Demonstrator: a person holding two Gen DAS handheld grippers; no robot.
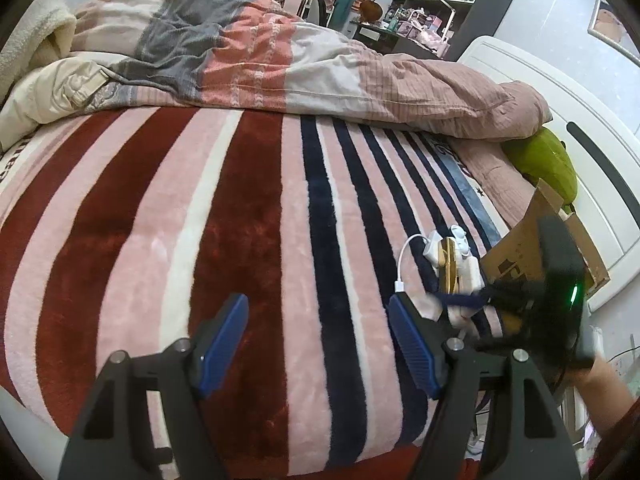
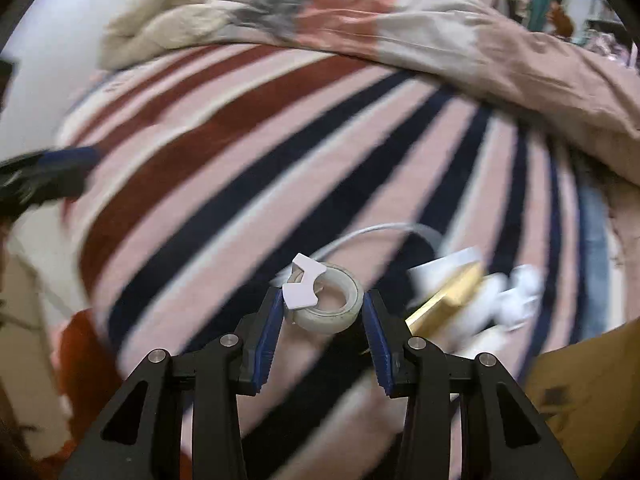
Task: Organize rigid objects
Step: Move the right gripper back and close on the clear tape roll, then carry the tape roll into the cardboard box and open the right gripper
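Translucent white plastic, wound into a roll of tape (image 2: 329, 307), lay flat on the striped fleece blanket (image 1: 224, 216) with its open core facing up; being round, it had no long axis to speak of. A white notched tab (image 2: 303, 286) stuck to its near-left rim and leaned up and over the edge. The right gripper (image 2: 323, 330) stood over it pointing steeply down, its blue ribbed pads on either side of the roll, the left one at the tab and the right one just clear of the rim; whether they pressed on it I could not tell through the blur.

Just beside the roll to the right lay a gold flat bar (image 2: 448, 294) among white gadgets (image 2: 516, 294) and a white looped cable (image 2: 380, 230), the bar's length running from near-left to far-right. A brown cardboard box (image 1: 520, 256) stood at the blanket's right edge, with dark print I could not read.

The left gripper (image 1: 320, 344) hung apart, jaws released and wide, with only blanket between them.
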